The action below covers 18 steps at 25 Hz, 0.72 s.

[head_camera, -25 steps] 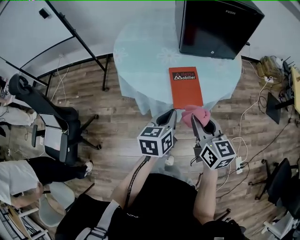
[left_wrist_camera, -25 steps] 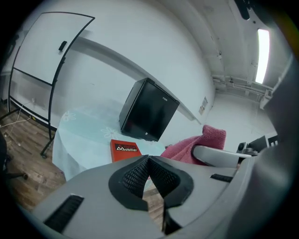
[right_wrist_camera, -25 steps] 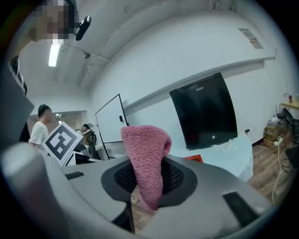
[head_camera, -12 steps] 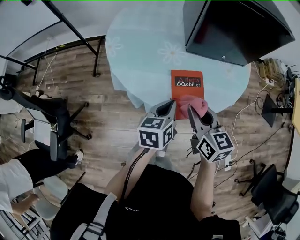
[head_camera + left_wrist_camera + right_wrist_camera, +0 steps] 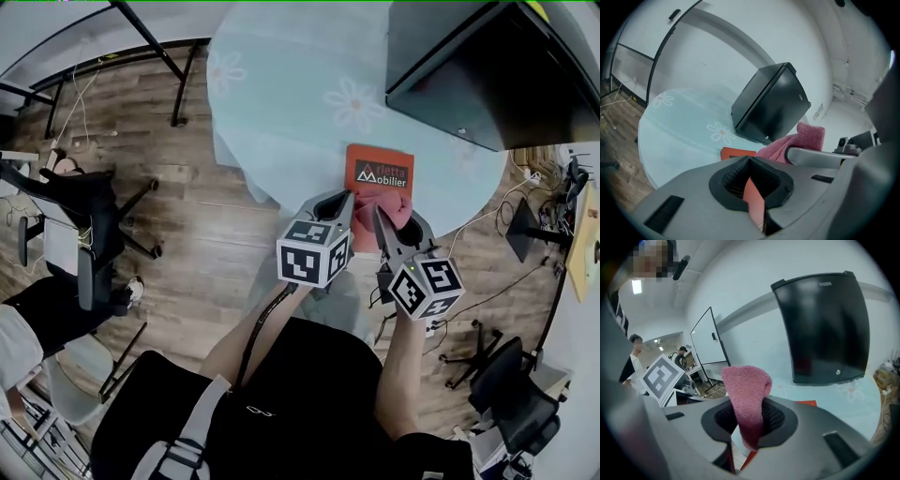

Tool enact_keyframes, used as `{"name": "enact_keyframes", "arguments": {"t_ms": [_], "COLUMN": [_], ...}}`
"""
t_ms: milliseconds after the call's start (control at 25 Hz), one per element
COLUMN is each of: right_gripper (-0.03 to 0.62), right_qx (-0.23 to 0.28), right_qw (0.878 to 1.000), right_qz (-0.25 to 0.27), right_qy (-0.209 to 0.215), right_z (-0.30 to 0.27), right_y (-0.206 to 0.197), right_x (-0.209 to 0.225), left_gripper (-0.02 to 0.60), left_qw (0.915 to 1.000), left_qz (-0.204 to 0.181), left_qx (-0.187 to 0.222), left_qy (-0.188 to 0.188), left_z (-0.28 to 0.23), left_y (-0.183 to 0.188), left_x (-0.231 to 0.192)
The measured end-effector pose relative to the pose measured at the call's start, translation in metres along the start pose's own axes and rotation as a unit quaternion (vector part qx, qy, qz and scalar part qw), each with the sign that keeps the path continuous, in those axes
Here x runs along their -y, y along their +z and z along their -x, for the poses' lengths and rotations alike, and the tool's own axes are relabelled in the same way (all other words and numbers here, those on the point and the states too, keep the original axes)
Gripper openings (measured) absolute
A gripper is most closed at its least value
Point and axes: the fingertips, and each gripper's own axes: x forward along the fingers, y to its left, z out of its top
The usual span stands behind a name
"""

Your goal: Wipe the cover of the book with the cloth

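Note:
An orange book [image 5: 380,171] lies near the front edge of the round table [image 5: 281,103]. My right gripper [image 5: 378,216] is shut on a pink cloth [image 5: 390,206], which hangs over the book's near half. In the right gripper view the cloth [image 5: 746,390] sticks up between the jaws of the right gripper [image 5: 749,427], with the book [image 5: 806,403] behind. My left gripper [image 5: 343,199] hovers at the book's near left corner. In the left gripper view its jaws [image 5: 752,187] stand a narrow slit apart, orange showing through, nothing gripped. The book [image 5: 736,153] and cloth [image 5: 801,138] lie ahead.
A large black box [image 5: 478,75] stands on the table behind the book. An office chair [image 5: 84,216] stands on the wooden floor at the left, another [image 5: 511,398] at the lower right. Black stand legs [image 5: 178,56] rise beside the table. Cables run along the right floor.
Both grippers have moved forward over the table's edge. The cloth, earlier at the book's near edge, now covers its near half. The head view has shifted closer.

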Motion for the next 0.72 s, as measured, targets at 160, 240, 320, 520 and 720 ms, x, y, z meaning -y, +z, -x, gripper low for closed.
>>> {"name": "enact_keyframes", "arguments": {"t_ms": [160,240,320,520,720], "right_gripper": [0.091,0.091,0.091,0.091,0.091], "right_qx": [0.001,-0.004,-0.007,-0.024,-0.048], "right_qw": [1.0,1.0,1.0,0.999,0.997], "right_qz": [-0.003,-0.006,-0.01,-0.006,0.006], "right_qy": [0.0,0.005,0.013,0.045,0.065], "right_z": [-0.013,-0.022,-0.034,-0.056,-0.077], "right_y": [0.003,0.002,0.002,0.002,0.003], "right_x": [0.01,0.019,0.029,0.038,0.047], "left_gripper": [0.012,0.012,0.012,0.012,0.012], "left_qw": [0.9998,0.9992,0.9987,0.9967,0.9929], "left_qz": [0.004,0.011,0.013,0.032,0.065], "left_qx": [0.004,0.01,0.016,0.012,0.02], "left_qy": [0.021,0.036,0.048,0.073,0.098], "left_z": [-0.008,-0.014,-0.022,-0.031,-0.045], "left_y": [0.009,0.012,0.015,0.003,0.002], "left_x": [-0.018,-0.026,-0.032,-0.039,-0.051]}}
